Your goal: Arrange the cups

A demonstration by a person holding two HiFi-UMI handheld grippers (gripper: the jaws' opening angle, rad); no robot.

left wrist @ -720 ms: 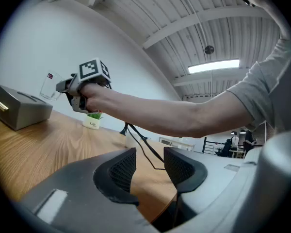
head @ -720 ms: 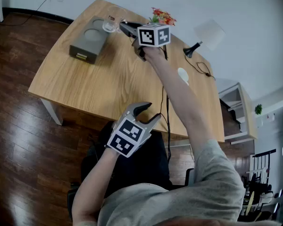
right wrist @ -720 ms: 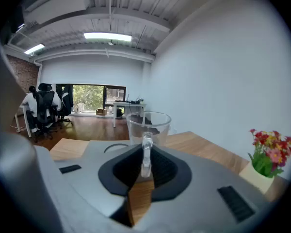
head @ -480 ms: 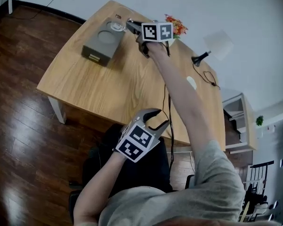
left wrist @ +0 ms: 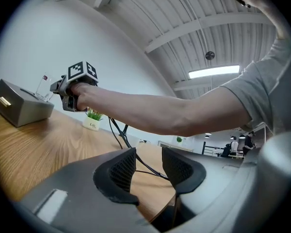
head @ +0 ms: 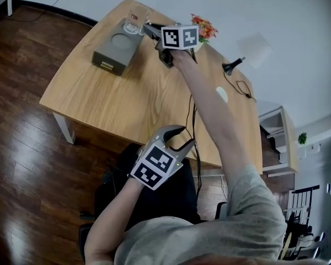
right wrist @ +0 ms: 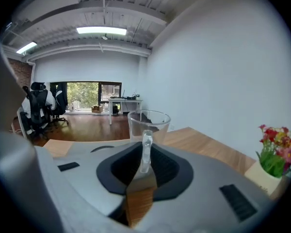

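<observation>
A clear glass cup (head: 133, 22) with a handle hangs at the far end of a grey box (head: 110, 54) that has round recesses in its top. My right gripper (head: 146, 27) is shut on the cup's handle (right wrist: 145, 149); in the right gripper view the cup (right wrist: 148, 123) stands upright just past the jaws. My left gripper (head: 179, 134) hovers by the table's near edge, open, with nothing between its fingers (left wrist: 123, 169). The left gripper view shows the grey box (left wrist: 19, 108) and the right gripper's marker cube (left wrist: 82, 72) far off to the left.
The wooden table (head: 127, 98) also carries a flower pot (head: 201, 29), a black desk lamp (head: 231, 66) with its cable, and a small white object (head: 222, 95) at the right. A small potted plant (left wrist: 92, 118) stands behind the outstretched arm. Dark wood floor surrounds the table.
The right gripper has stayed over the grey box's far end with the cup in it. The left gripper has hardly moved; the head view has shifted slightly.
</observation>
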